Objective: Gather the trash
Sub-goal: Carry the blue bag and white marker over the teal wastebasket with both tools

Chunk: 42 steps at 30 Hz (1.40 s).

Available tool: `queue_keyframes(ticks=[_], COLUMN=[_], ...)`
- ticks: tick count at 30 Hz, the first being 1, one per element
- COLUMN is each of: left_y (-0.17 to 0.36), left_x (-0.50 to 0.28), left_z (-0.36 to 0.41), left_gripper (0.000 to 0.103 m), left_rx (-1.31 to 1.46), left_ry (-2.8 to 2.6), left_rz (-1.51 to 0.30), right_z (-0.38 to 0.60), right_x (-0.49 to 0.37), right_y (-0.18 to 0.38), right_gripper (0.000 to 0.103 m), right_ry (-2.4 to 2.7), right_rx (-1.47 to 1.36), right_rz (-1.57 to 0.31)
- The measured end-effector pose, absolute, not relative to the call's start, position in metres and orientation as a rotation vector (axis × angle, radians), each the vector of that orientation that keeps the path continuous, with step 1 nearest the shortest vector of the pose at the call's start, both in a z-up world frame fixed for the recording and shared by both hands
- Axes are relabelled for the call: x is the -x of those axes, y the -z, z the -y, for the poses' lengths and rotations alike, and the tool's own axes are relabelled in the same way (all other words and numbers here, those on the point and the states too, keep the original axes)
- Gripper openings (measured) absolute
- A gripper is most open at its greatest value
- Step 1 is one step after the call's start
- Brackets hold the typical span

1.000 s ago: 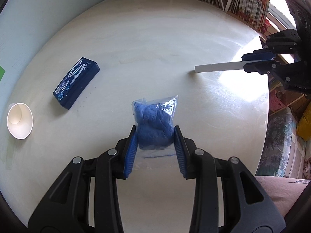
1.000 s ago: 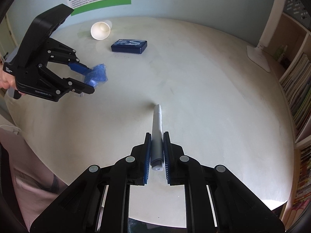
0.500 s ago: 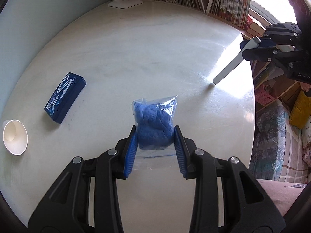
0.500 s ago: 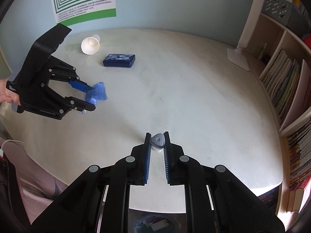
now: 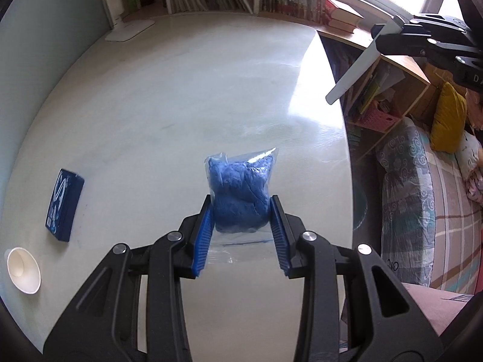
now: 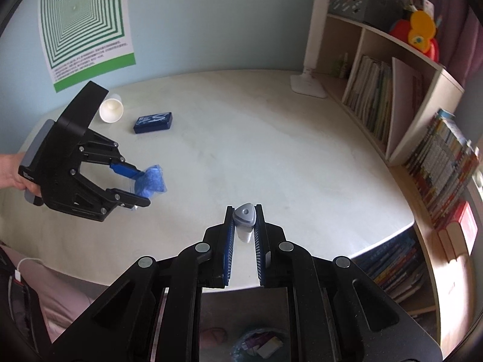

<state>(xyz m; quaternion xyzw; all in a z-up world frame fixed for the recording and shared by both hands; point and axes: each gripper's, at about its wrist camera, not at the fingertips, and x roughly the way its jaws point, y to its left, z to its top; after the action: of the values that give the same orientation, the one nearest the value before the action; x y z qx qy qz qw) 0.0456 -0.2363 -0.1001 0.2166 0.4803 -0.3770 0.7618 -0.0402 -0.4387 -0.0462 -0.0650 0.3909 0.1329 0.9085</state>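
Observation:
My left gripper is shut on a clear plastic bag stuffed with blue material, held above the round pale table. From the right wrist view, that left gripper and the bag hang over the table's left side. My right gripper is shut on a grey-white pen, seen end-on and pointing toward the camera. In the left wrist view the pen slants down from the right gripper past the table's right edge.
A dark blue box and a tipped white paper cup lie on the table's left side. A white lamp base stands at the back. Bookshelves line the right. A bin with rubbish shows below the table edge.
Both grippers lifted and rolled. The right one raised the pen off the table and swung it from lying flat to end-on, past the table edge. The left carried the bag rightward.

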Motion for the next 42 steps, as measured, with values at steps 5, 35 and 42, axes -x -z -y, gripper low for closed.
queue_keyframes(ticks=[5, 35, 42], left_y=[0.097, 0.239, 0.295], left_x=[-0.022, 0.142, 0.151], left_z=[0.290, 0.545, 0.562], left_gripper=[0.034, 0.034, 0.034], left_rx=[-0.534, -0.880, -0.928], left_ry=[0.910, 1.211, 1.197], left_rz=[-1.026, -1.218, -1.294], right_z=[0.482, 0.664, 0.673], right_x=[0.085, 0.272, 0.278], right_y=[0.057, 0.259, 0.319], right_gripper=[0.013, 0.014, 0.014], right_ry=[-0.184, 0.093, 0.149], right_rx=[0.067, -0.339, -0.445], right_rz=[-0.817, -1.015, -1.041])
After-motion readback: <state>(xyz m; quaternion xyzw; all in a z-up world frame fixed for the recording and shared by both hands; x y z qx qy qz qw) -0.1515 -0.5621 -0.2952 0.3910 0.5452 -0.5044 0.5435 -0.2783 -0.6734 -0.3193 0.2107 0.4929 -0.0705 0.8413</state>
